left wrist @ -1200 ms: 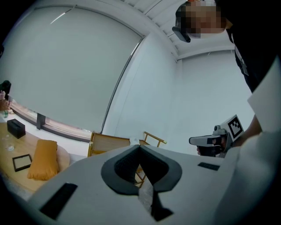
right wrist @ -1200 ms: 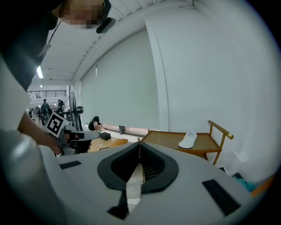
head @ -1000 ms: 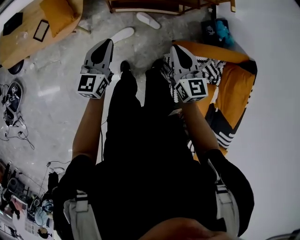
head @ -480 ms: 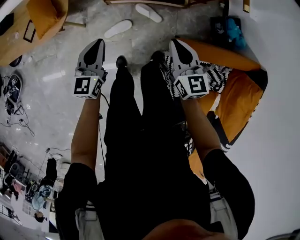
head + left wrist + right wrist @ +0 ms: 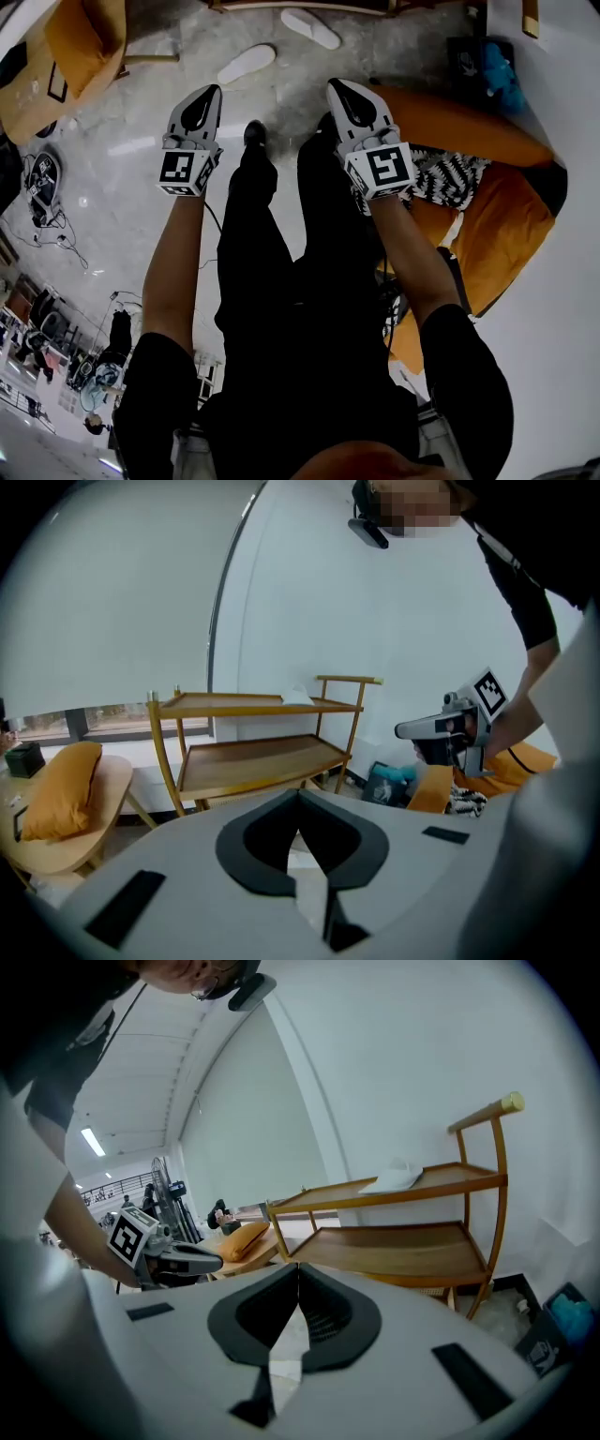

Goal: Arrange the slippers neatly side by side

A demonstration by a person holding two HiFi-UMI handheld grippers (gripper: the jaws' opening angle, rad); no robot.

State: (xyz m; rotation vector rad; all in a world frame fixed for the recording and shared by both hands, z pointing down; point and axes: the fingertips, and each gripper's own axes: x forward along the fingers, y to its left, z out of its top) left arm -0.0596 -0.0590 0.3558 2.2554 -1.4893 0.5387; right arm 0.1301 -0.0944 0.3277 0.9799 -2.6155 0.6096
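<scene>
Slippers, two white ones, lie on the floor [image 5: 122,197] ahead of the person, not yet paired. Nearest to the camera, the left gripper [image 5: 210,92] and the right gripper [image 5: 336,86] hang on either side of the person's legs [image 5: 281,216], each with its jaws together and nothing between them. Just beyond the left gripper, at about its 1 o'clock, lies the nearer slipper [image 5: 247,63], its long axis running from 7 to 1 o'clock in the head view. The farther slipper [image 5: 310,28] sits at the right gripper's 11 o'clock, its axis running from 10 to 4 o'clock, so the pair splays apart. Behind it stands the wooden shelf rack [image 5: 258,757]. The left gripper looks better placed for the nearer slipper, and one slipper will probably need turning parallel to the other.
</scene>
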